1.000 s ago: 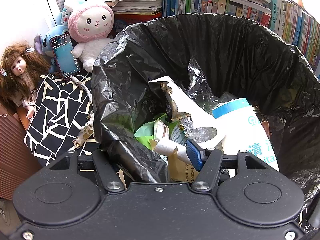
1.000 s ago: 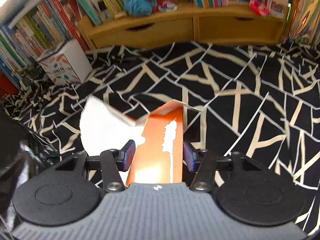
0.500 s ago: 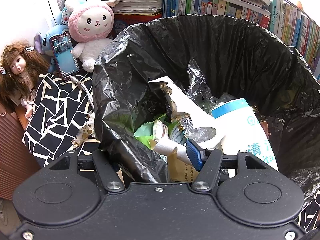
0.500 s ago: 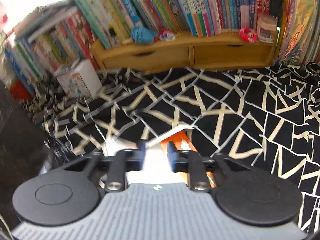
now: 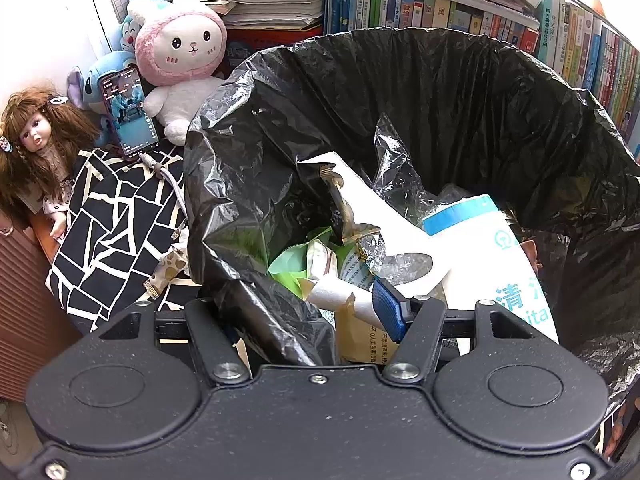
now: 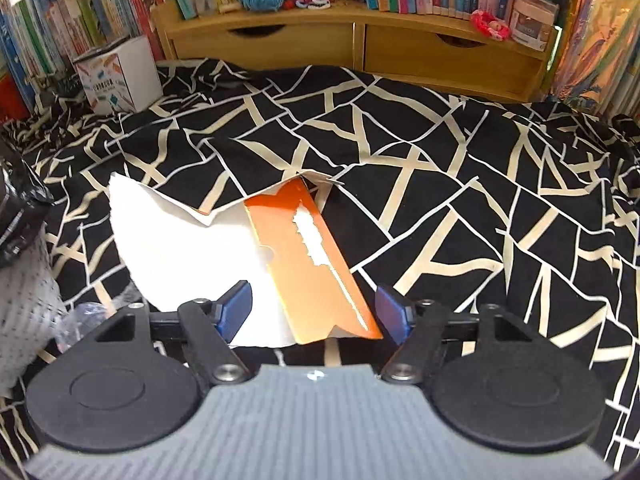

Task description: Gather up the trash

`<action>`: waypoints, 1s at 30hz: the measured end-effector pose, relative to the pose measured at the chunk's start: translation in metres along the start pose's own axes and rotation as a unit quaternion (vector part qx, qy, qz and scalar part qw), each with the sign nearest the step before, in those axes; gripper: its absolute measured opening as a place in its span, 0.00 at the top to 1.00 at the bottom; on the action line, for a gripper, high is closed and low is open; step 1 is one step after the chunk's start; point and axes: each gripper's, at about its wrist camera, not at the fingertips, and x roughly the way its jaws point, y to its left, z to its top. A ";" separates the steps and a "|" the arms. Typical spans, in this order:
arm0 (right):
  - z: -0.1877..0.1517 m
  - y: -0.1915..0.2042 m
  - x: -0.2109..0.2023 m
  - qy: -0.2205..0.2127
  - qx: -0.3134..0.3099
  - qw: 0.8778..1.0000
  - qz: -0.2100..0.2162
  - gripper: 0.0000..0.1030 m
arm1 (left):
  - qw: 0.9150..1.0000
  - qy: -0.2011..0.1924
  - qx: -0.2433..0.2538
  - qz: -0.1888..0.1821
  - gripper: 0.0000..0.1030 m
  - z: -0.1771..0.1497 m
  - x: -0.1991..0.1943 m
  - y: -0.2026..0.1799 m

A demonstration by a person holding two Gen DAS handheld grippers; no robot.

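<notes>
At far left a doll (image 5: 34, 140) and a lit phone (image 5: 129, 114) are seen, w/ a pink plush rabbit (image 5: 180, 58) just right of them, all on or beside a black-and-cream cloth (image 5: 108, 232). The black trash bag (image 5: 460, 112) is held up by the left gripper (image 5: 308, 320): a fold of its near rim is pinched betw. the fingers, jaws part closed on the plastic. Inside, wrappers, clear film and a white-and-blue pack (image 5: 492, 256) are piled. Books (image 5: 400, 4) are lined up behind.

In the right wrist view, an orange-and-white torn carton (image 6: 256, 256) is laid flat on the cloth (image 6: 460, 184), near centre. The right gripper (image 6: 314, 312) has just been opening; jaws are now wide, the carton's near end betw. the blue pads (image 6: 236, 308) but not pressed. A wooden shelf (image 6: 360, 44) is seen far back.
</notes>
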 end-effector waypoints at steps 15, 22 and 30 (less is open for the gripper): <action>0.014 -0.009 0.027 0.036 -0.043 0.997 0.052 0.39 | 1.000 -0.002 -0.008 0.011 0.42 0.000 -0.001 -0.002; 0.013 -0.017 -0.001 0.005 -0.014 0.998 0.062 0.48 | 1.000 -0.003 -0.012 0.011 0.41 0.000 -0.001 -0.001; 0.024 -0.027 -0.038 -0.028 0.028 0.997 0.072 0.83 | 1.000 -0.006 -0.017 0.008 0.41 0.000 -0.001 0.001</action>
